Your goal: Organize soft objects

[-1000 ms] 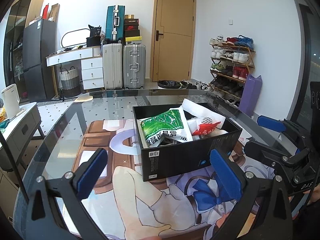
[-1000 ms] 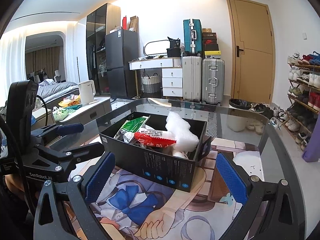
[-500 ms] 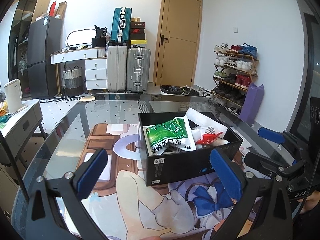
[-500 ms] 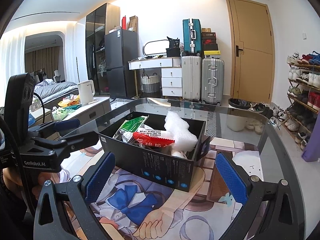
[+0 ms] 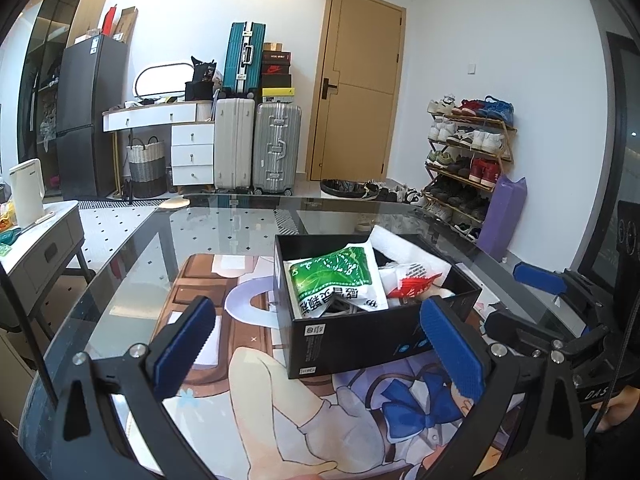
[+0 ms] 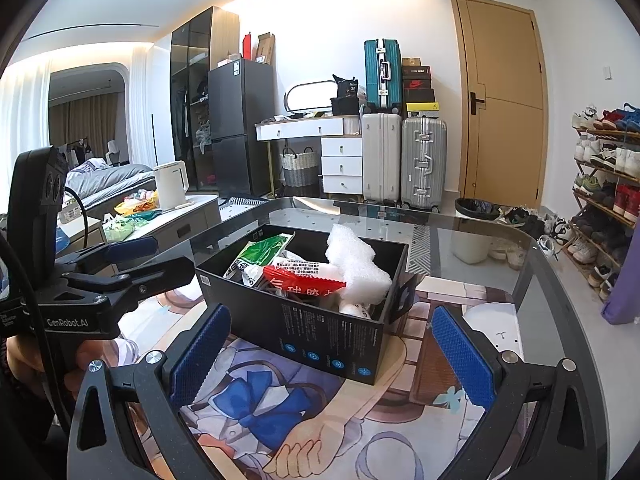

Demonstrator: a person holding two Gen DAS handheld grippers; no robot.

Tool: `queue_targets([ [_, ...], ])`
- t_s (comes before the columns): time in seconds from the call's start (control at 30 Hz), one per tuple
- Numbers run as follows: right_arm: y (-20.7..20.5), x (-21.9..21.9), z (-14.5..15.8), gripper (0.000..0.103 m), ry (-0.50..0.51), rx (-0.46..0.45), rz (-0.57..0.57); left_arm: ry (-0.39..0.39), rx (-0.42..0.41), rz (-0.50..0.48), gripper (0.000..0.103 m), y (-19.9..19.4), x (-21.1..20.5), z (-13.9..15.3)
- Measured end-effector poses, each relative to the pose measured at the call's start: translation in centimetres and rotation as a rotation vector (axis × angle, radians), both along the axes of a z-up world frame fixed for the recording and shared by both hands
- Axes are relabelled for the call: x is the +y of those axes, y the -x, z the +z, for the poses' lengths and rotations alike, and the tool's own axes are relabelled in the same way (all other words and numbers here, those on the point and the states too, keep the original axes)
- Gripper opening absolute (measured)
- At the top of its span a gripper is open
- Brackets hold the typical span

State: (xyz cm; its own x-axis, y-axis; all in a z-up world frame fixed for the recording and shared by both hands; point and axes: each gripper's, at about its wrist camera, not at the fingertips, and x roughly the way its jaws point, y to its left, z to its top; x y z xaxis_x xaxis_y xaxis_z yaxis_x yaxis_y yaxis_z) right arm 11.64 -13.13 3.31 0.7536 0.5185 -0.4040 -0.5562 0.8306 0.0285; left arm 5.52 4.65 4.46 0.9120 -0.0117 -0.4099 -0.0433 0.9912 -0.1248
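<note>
Both grippers [image 5: 316, 344] [image 6: 332, 350] spread before box [image 6: 320, 332]

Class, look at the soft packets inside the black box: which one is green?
The green packet at the box's end nearest the left claw. The packet beside it is red and white; the foam wrap is plain white.

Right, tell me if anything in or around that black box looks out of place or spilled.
Nothing is spilled. The black box sits flat on the mat, the green packet, the red packet and the white foam piled loosely inside and poking above its rim. Both grippers are open and empty.
</note>
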Motion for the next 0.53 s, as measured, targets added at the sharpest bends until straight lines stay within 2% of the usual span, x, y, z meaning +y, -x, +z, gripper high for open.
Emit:
queue_targets([
  [0.53,0.04,0.06,-0.03,0.102,0.001,-0.001,0.0,-0.024,-0.003,-0.009,0.103,-0.2,-0.42,-0.09],
])
